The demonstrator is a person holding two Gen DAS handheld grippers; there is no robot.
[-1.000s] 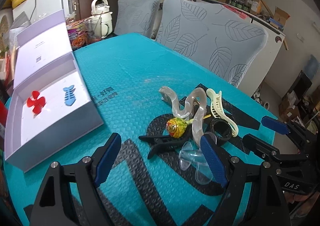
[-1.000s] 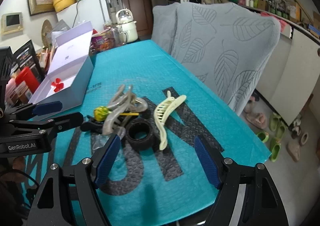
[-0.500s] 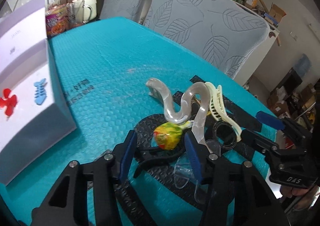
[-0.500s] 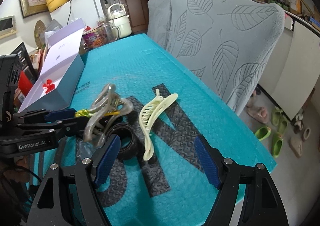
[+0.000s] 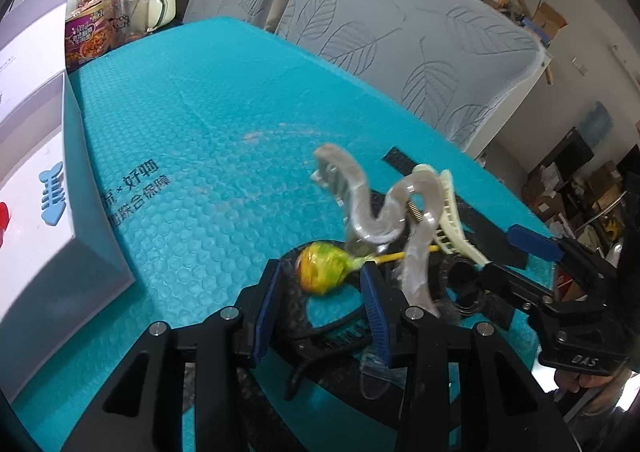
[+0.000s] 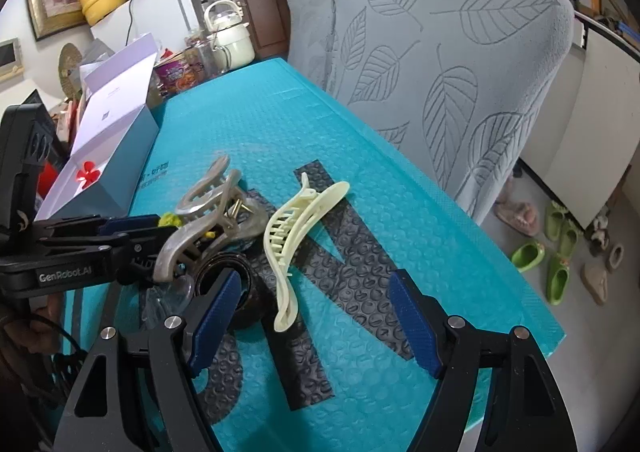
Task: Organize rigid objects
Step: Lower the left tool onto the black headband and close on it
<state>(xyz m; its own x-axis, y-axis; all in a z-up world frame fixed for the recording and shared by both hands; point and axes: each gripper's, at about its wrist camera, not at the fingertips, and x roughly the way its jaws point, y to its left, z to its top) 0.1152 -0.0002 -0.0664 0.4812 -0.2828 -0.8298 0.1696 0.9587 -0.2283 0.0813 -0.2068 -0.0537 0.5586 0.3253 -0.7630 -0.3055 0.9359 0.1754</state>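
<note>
The left gripper [image 5: 320, 292] is closing in on the lollipop [image 5: 322, 268] at lower centre of the left wrist view, pads flanking the wrapped head, not yet pinching. It looks light, hard and crinkly-slick; grabbing the head looks safest.

The right gripper [image 6: 316, 316] is gaping wide over the cream hair claw [image 6: 298, 236], holding nothing.

both fisheye views look forward and steeply down along their own blue-padded fingers, close over the teal bubble-textured table mat [image 5: 224, 140]. they share the pile with the cream plastic claw hair clip [image 6: 298, 232], each seeing the other gripper's side.
</note>
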